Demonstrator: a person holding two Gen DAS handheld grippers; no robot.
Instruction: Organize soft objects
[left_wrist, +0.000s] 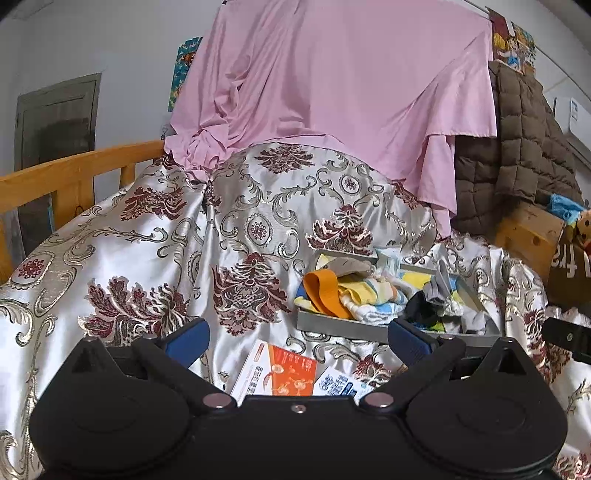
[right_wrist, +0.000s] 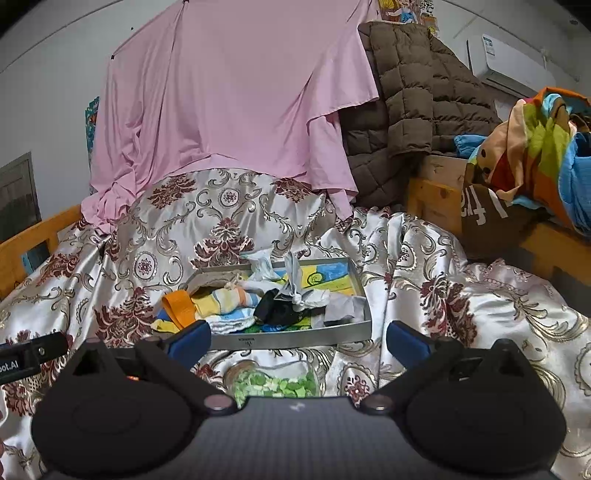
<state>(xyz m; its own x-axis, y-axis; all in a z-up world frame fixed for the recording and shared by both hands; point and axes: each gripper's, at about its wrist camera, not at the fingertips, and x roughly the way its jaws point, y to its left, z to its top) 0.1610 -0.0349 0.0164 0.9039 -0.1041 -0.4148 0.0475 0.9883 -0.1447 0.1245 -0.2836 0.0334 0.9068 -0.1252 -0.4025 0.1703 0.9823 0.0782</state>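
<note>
With both grippers' jaws spread and empty, the heaped socks (right_wrist: 236, 302) may spill over the tray (right_wrist: 295, 334) rim onto the slippery bed cover (right_wrist: 461, 295) if snagged.

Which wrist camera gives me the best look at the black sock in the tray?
The right wrist view: the black sock lies near the middle of the tray, unobstructed, beside a knotted grey cloth. In the left wrist view the black sock sits right behind a fingertip, partly hidden.

Tray (right_wrist: 295, 335) floor largely hidden beneath heaped socks (right_wrist: 236, 301); near packets (left_wrist: 280, 373) and green-filled container (right_wrist: 275, 384) partly hidden behind claw bodies; packet print illegible.
</note>
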